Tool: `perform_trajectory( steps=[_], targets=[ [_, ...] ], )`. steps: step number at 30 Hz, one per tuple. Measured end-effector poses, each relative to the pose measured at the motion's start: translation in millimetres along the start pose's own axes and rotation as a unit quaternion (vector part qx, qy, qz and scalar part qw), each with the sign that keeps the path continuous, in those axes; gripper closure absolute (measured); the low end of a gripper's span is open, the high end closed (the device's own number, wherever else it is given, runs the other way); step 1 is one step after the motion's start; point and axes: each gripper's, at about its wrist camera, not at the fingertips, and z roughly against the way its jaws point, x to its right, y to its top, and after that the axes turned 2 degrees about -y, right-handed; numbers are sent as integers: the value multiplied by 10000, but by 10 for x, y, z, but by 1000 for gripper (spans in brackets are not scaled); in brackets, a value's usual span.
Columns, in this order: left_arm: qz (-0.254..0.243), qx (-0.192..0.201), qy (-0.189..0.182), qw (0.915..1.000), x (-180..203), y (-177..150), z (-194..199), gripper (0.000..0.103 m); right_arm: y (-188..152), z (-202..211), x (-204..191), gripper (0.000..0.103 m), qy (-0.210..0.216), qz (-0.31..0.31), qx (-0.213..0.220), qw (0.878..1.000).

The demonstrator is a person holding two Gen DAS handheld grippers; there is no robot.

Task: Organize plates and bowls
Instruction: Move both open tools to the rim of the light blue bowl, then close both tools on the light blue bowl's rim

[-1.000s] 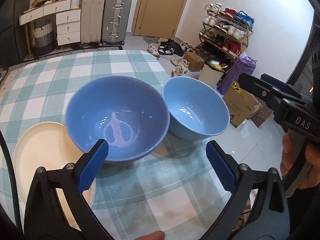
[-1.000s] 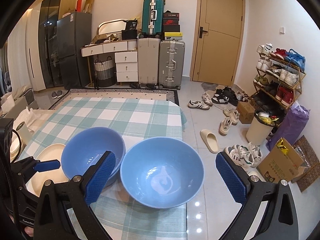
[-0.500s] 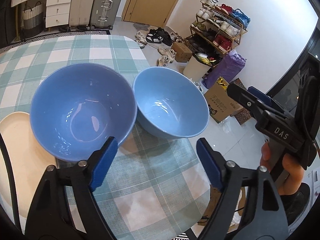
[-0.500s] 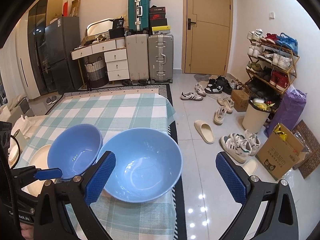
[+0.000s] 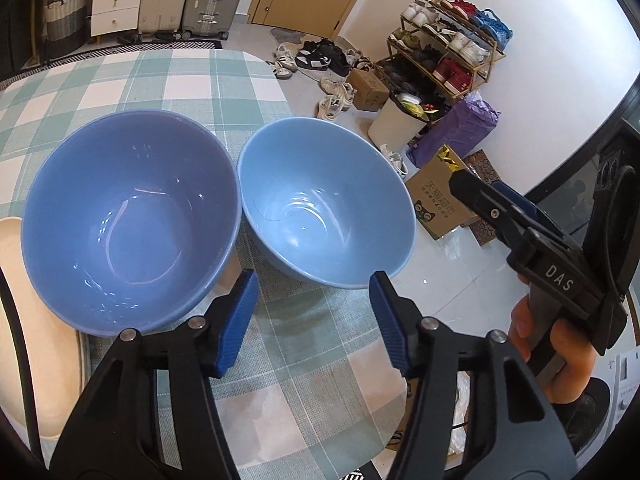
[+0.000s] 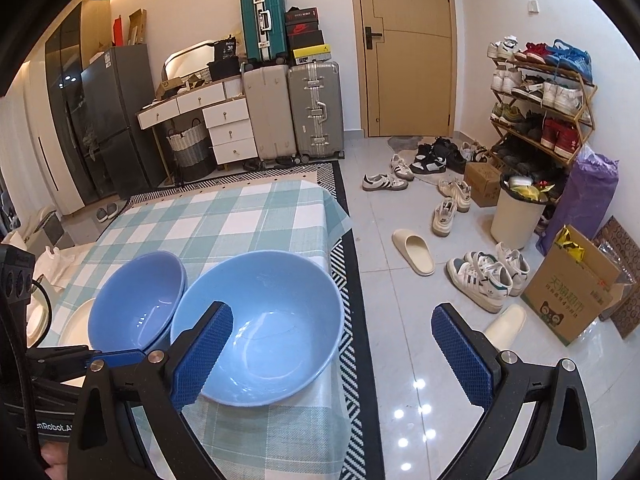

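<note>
Left gripper (image 5: 312, 320): jaws closing and visibly narrower than a second ago, with only checked tablecloth (image 5: 304, 368) between the blue pads; nothing is pinched. Against the earlier frame, its left pad no longer overlaps the rim of the darker blue bowl (image 5: 128, 224); both pads now sit just short of the gap between the two bowls.

Right gripper (image 6: 332, 354): jaws spread wide as before, empty; its left pad overlaps the near rim of the lighter blue bowl (image 6: 260, 328), its right pad hangs over the floor beyond the table edge. Whether the pad touches the rim cannot be told.

The two bowls stand upright, side by side with rims touching or nearly so, larger in both views than earlier. A cream plate (image 5: 36, 344) lies left of the darker bowl.

Beyond: suitcases (image 6: 292, 112) and a shoe rack (image 6: 540, 108).
</note>
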Motion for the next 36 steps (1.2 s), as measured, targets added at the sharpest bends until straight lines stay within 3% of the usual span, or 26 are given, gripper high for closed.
perform_trajectory(
  steps=[3, 7, 17, 22, 31, 36],
  targets=[
    [2, 17, 74, 10000, -7, 33, -65, 49, -1, -154, 22, 3, 15, 23, -169, 9999],
    [31, 27, 162, 9999, -61, 64, -164, 49, -18, -370, 15, 19, -9, 85, -372, 9993],
    [-13, -15, 266, 9996, -113, 127, -399, 52, -65, -833, 86, 39, -13, -12, -734, 9973],
    [-68, 2, 321, 9995, -122, 141, -474, 55, -96, -917, 95, 58, -13, 12, -788, 9969],
    [-220, 37, 443, 9988, -101, 149, -523, 70, -132, -970, 55, 89, -109, 165, -785, 9967],
    [-265, 61, 463, 9986, -116, 152, -521, 71, -147, -965, -9, 94, -169, 332, -746, 9965]
  ],
)
